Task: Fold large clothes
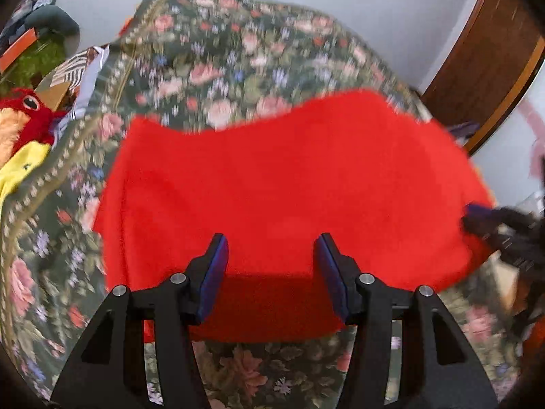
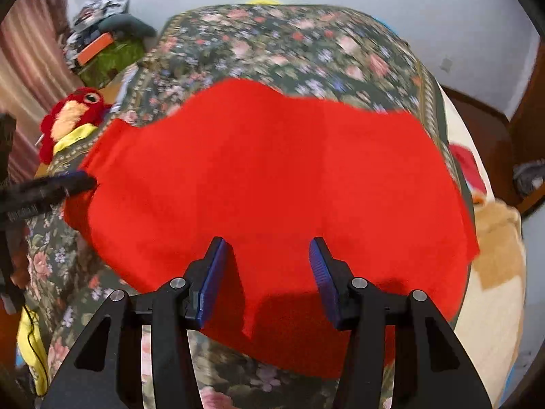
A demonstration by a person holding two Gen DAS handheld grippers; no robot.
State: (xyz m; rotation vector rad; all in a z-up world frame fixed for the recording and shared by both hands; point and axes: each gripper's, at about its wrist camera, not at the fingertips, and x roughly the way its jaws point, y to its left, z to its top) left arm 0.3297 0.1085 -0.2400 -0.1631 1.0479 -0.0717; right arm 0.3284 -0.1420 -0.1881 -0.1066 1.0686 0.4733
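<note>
A large red cloth (image 1: pixel 282 184) lies spread on a floral bedspread (image 1: pixel 221 58); it also shows in the right wrist view (image 2: pixel 272 177). My left gripper (image 1: pixel 270 242) is open, its blue-padded fingers (image 1: pixel 218 266) apart above the cloth's near edge, holding nothing. My right gripper (image 2: pixel 267 243) is open too, above the cloth's near edge, empty. The right gripper appears blurred at the cloth's right edge in the left wrist view (image 1: pixel 477 218). The left gripper appears blurred at the cloth's left edge in the right wrist view (image 2: pixel 78 180).
A red and yellow plush toy (image 1: pixel 24 119) lies left of the bed, also in the right wrist view (image 2: pixel 71 116). Boxes and clutter (image 2: pixel 102 44) sit far left. A wooden door (image 1: pixel 483 61) stands at the right. A cream plush (image 2: pixel 494 238) lies at the bed's right side.
</note>
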